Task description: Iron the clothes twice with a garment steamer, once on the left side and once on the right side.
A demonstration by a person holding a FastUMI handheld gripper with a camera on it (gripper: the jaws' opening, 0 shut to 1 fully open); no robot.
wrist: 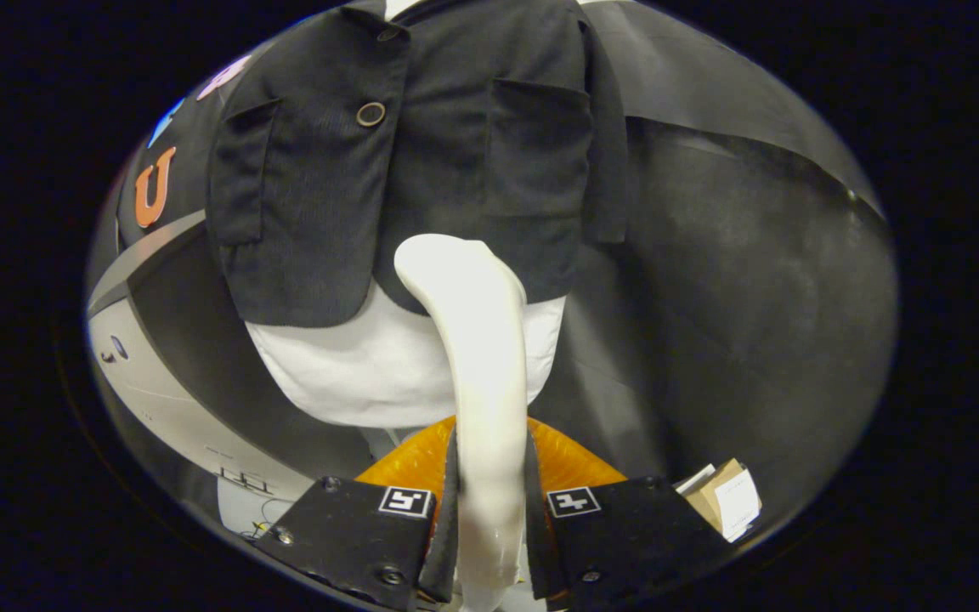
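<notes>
My gripper is shut on the white garment steamer, both fingers pressed against its handle. The steamer rises from between the fingers and curves forward, its head meeting the lower hem of a dark short jacket. The jacket hangs upright on a white torso form, has a round button near its front opening and chest pockets. The steamer head sits near the jacket's middle, just right of the front opening. An orange base shows behind the fingers.
A small cardboard box with a white label lies just beyond the right finger. A pale floor or table surface with markings curves off past the left finger. Dark cloth walls stand behind and right of the jacket.
</notes>
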